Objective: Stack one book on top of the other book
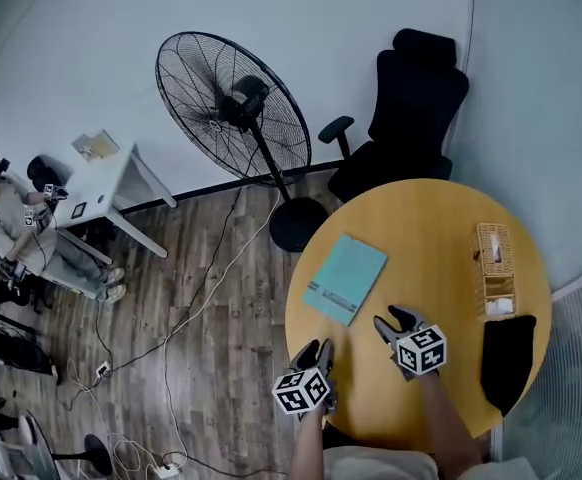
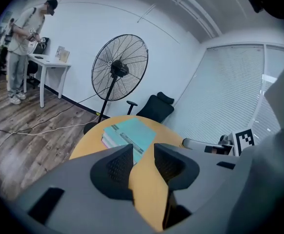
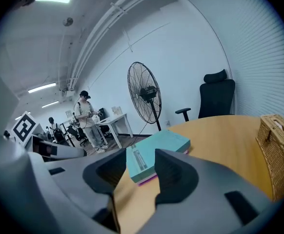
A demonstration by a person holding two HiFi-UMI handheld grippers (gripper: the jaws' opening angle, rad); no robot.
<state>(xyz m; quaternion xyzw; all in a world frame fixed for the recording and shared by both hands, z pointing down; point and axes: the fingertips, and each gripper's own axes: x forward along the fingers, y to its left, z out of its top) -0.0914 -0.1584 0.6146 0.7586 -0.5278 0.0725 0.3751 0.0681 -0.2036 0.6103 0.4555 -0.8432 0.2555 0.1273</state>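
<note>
My left hand-held gripper (image 1: 314,351) and right hand-held gripper (image 1: 396,321) are grey with ribbed pads (image 2: 120,167); a black-and-white marker cube (image 1: 302,391) sits behind each.

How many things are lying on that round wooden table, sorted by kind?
Books: 2, a teal book stacked on a pink-edged book
Baskets: 1, a woven wicker box
Black items: 1, a flat black object, kind unclear
Total: 4
</note>
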